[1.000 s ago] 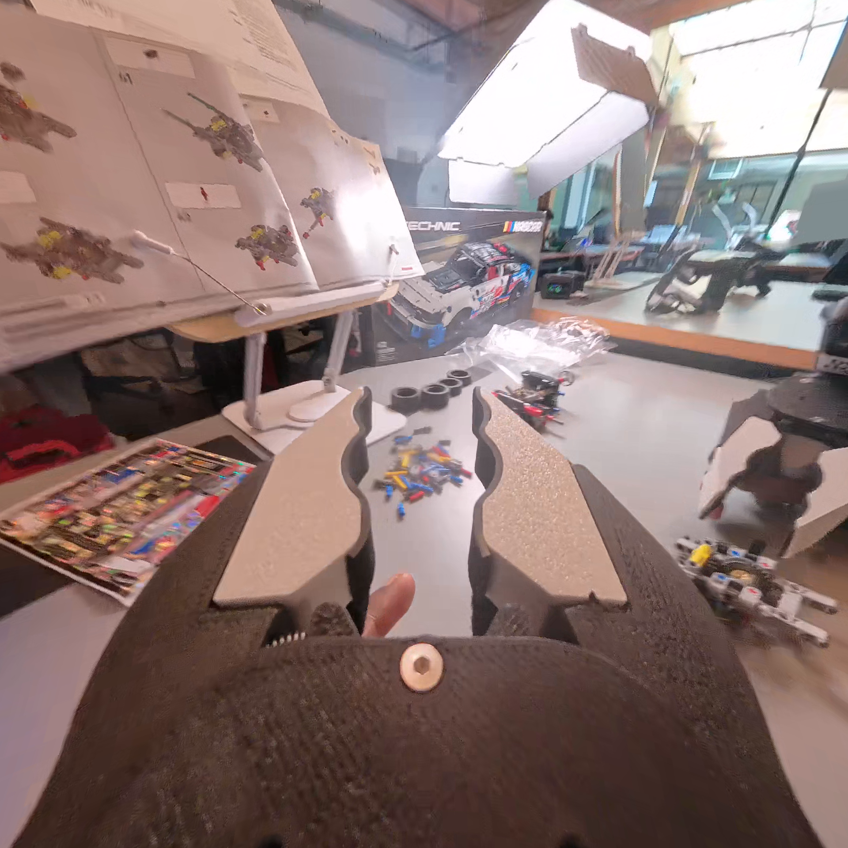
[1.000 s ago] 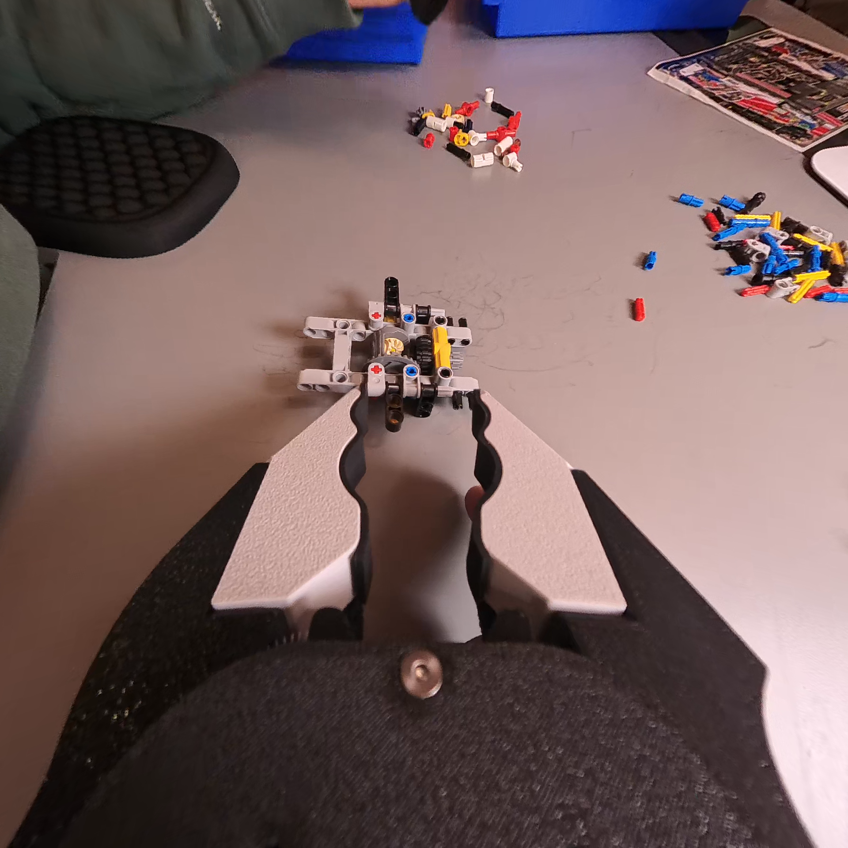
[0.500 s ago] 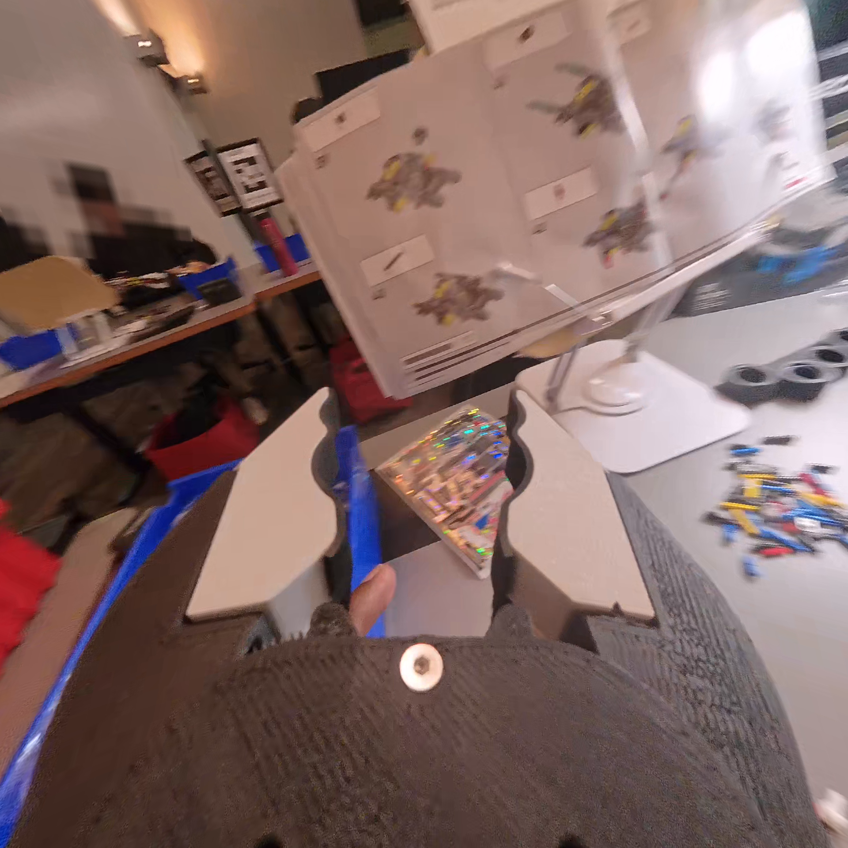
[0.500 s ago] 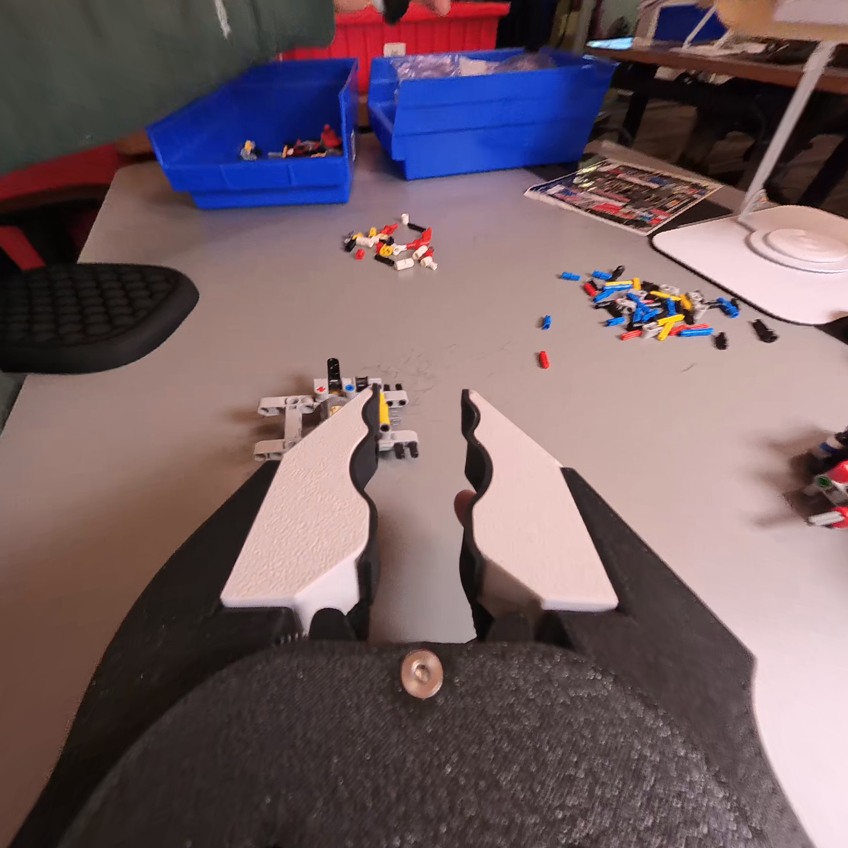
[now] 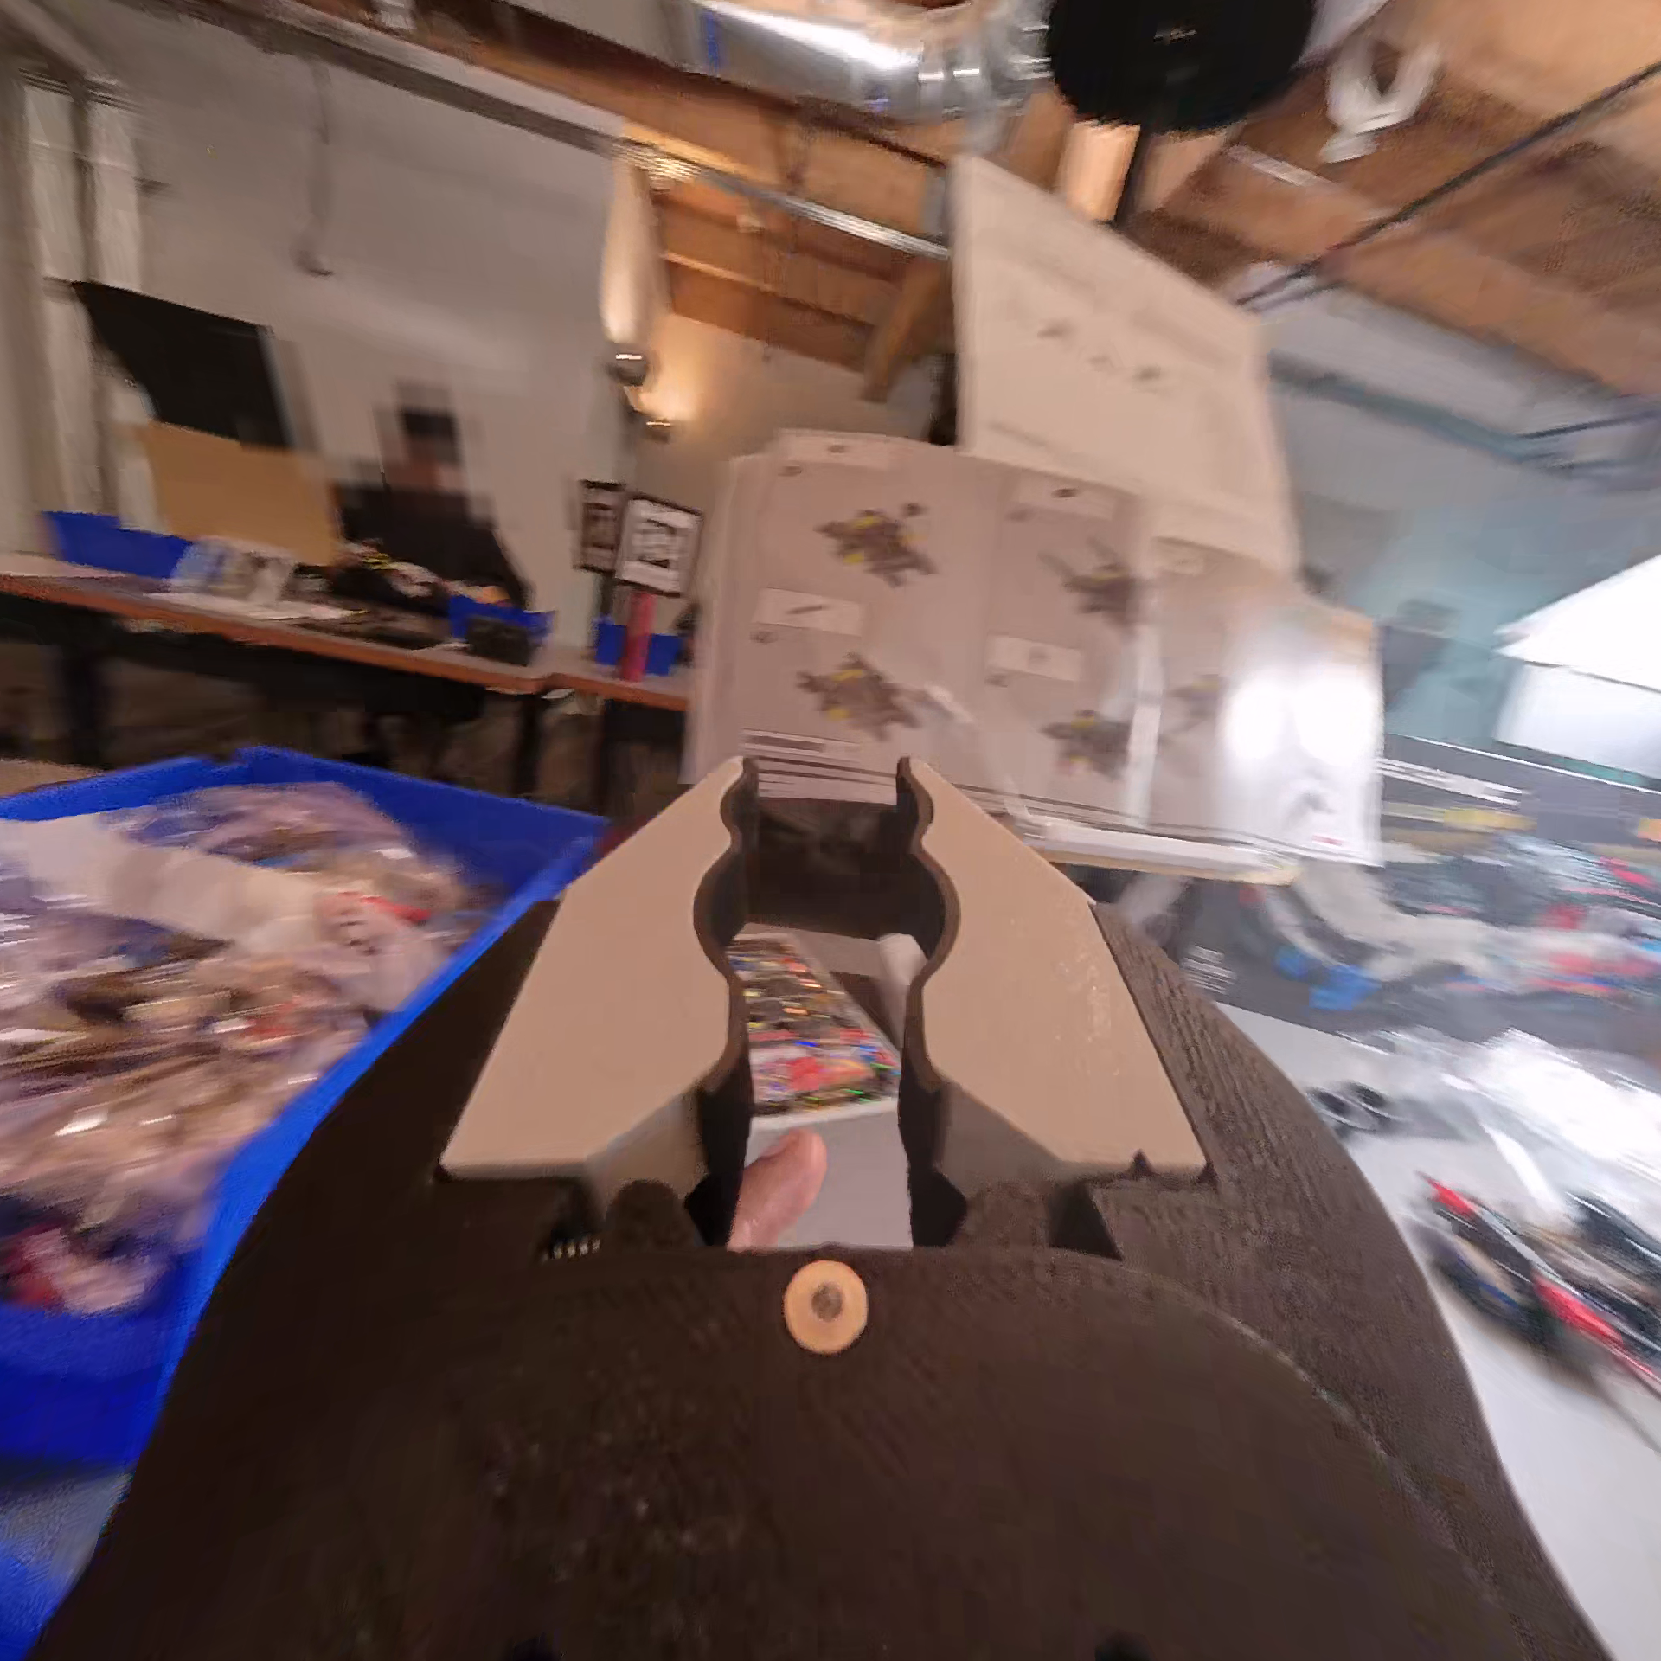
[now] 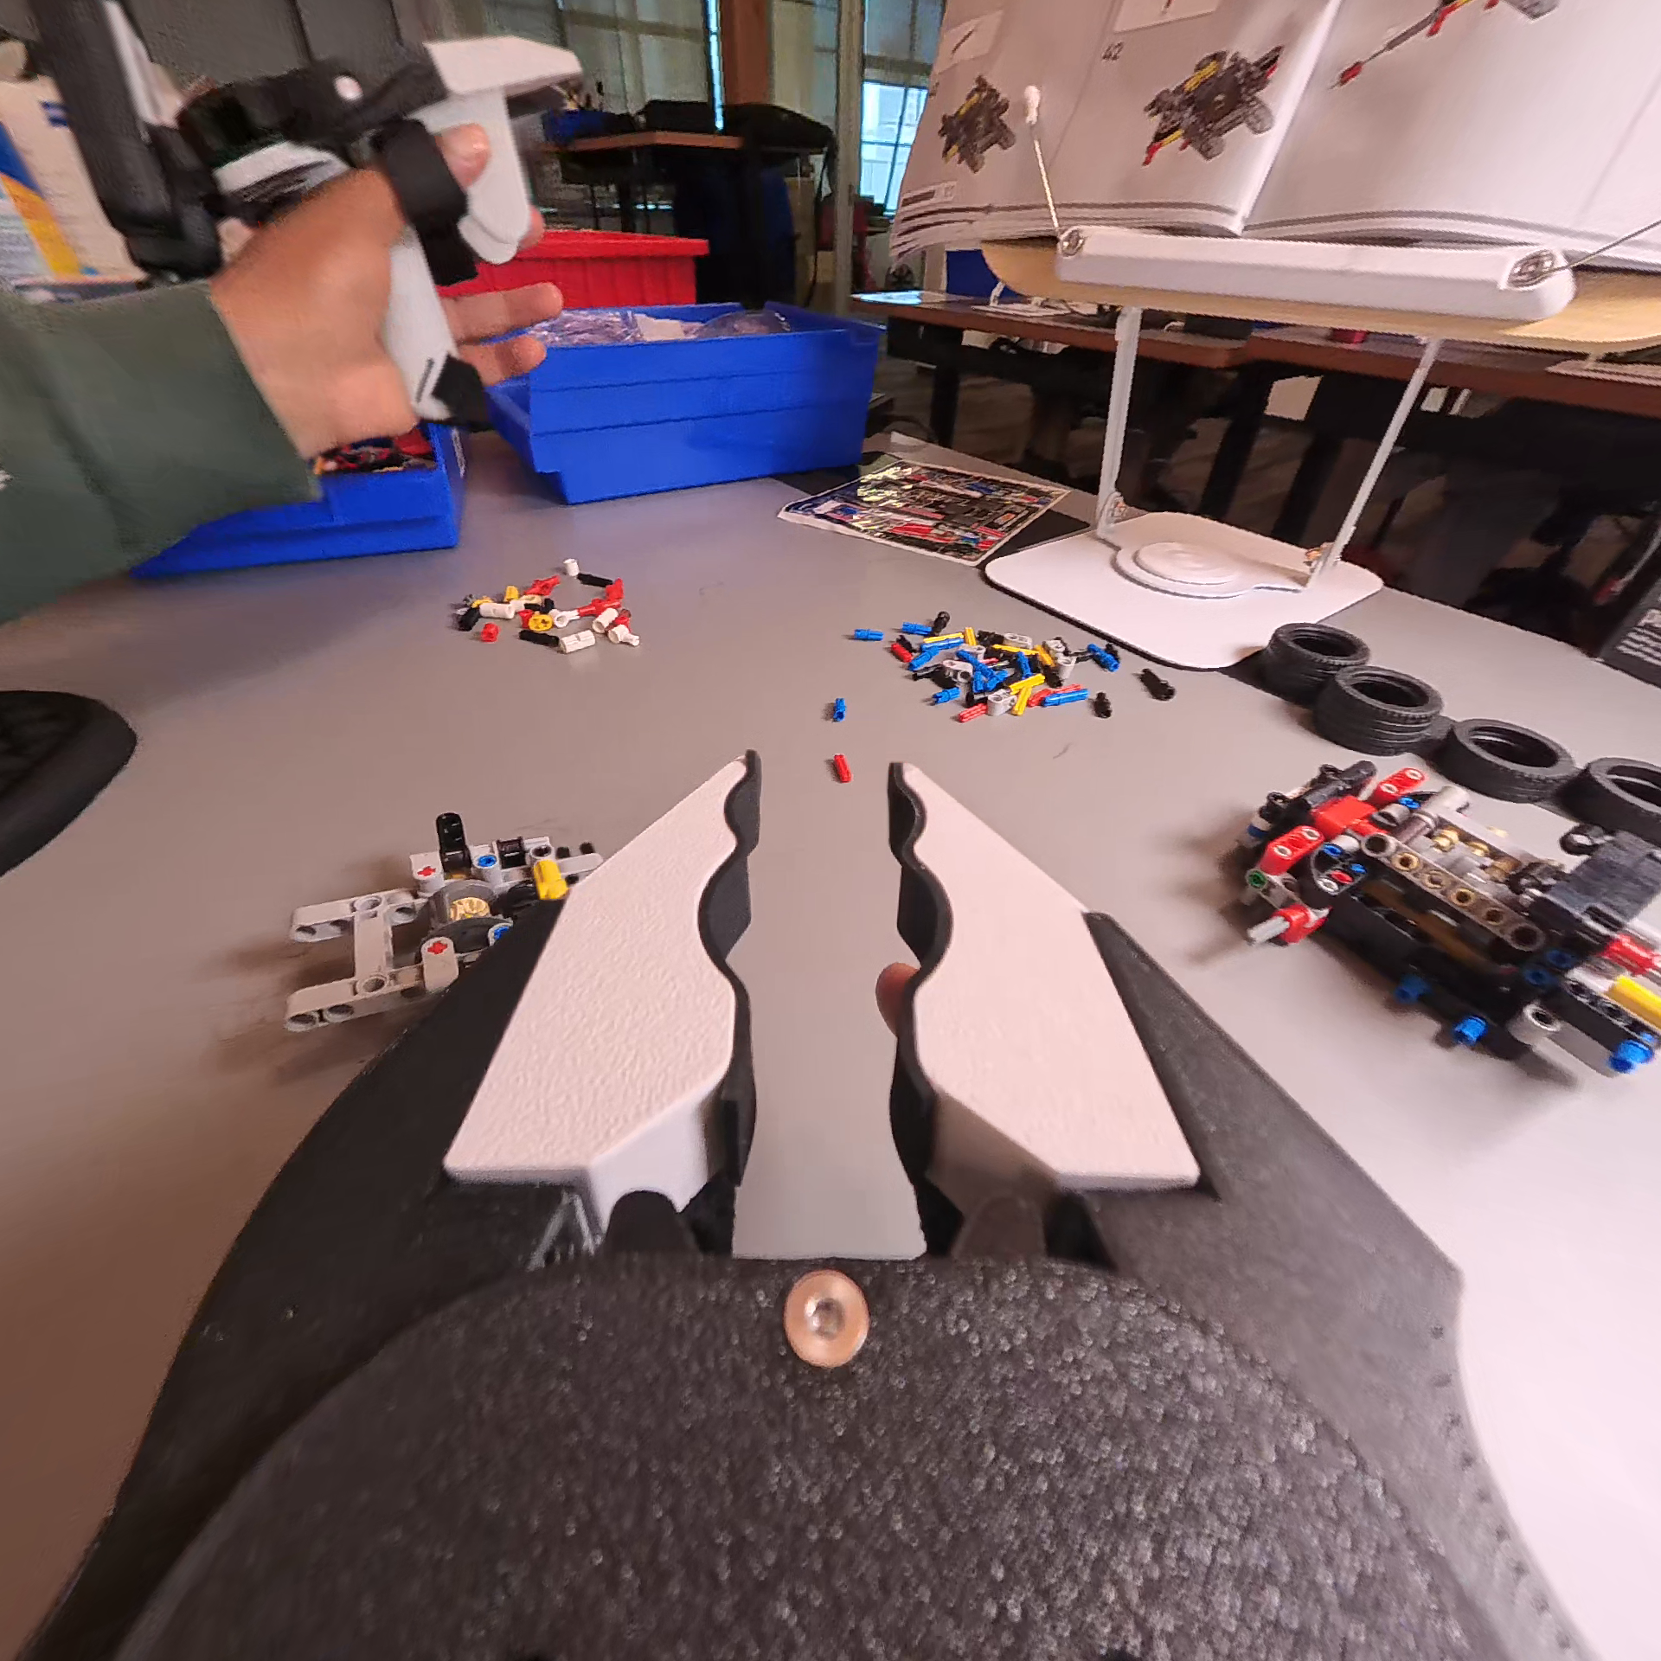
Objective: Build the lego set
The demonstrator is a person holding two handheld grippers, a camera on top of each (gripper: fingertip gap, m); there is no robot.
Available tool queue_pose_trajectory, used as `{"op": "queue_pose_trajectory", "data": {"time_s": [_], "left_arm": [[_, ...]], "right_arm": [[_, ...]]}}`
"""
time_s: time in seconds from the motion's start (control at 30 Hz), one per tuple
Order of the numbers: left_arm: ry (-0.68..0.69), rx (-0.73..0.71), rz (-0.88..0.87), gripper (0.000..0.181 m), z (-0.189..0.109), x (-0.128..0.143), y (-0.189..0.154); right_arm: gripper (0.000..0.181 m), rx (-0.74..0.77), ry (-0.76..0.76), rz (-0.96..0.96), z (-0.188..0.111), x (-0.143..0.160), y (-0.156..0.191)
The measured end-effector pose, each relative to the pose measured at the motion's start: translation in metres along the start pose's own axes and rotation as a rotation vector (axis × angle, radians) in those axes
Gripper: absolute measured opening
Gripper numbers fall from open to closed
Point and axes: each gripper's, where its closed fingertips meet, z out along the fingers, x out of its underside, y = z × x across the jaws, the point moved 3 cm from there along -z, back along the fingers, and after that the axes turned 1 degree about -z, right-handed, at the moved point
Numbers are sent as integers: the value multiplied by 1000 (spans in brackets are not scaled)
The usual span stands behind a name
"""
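Well, my right gripper (image 6: 822, 773) hovers empty over the grey table (image 6: 270, 719), jaws parted — small grey lego assembly (image 6: 431, 908) just left of it. My left gripper (image 5: 822, 773) is raised, parted too, holding nothing.

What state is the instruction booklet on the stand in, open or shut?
Open. The instruction booklet lies spread on the white stand, pages with build diagrams facing the table, a thin wire clip across the left page.

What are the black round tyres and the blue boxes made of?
The tyres look like soft matt rubber: dull black, with grooved tread. The blue boxes look like hard moulded plastic: smooth, slightly shiny walls with stepped rims. That is a guess from looks alone.
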Motion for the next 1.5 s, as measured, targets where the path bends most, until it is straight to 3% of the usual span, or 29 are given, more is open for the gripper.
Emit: {"op": "queue_pose_trajectory", "data": {"time_s": [0.13, 0.23, 0.33, 0.4, 0.47, 0.5, 0.67, 0.7, 0.83, 1.07, 1.2, 1.3, 1.4, 1.5], "left_arm": [[133, 478, -78, 53, -43, 10, -94], [304, 773, -145, 91, -95, 22, -142], [406, 876, -111, 118, -140, 40, -159], [408, 874, -86, 122, -155, 54, -161], [361, 808, -52, 113, -150, 64, -156], [333, 768, -40, 100, -143, 67, -152], [294, 555, 85, 10, -104, 76, -130], [297, 518, 97, 0, -97, 81, -126], [336, 475, 129, 0, -66, 103, -129], [324, 683, -90, 18, -8, 114, -150], [384, 767, -13, 34, -15, 120, -156], [313, 768, -19, 40, -18, 108, -161], [331, 790, 68, 49, -22, 111, -173], [392, 854, 124, 57, -35, 121, -187]], "right_arm": [[27, 22, 7, -12, 1, 2, -2], [27, 1, 10, -19, 1, 2, 2], [28, -45, 16, -25, 3, 2, 9], [31, -87, 28, -16, 4, 3, 15], [32, -110, 28, -22, 5, 3, 19], [33, -114, 33, -25, 6, 4, 19], [35, -137, 31, -40, 4, 4, 24], [35, -139, 36, -44, 5, 4, 25], [34, -145, 49, -60, 6, 5, 26], [33, -142, 42, -66, 6, 5, 27], [32, -147, 36, -70, 7, 4, 28], [32, -149, 42, -74, 11, 4, 27], [32, -156, 47, -85, 13, 5, 28], [33, -278, 133, -88, 7, 15, 45]]}}
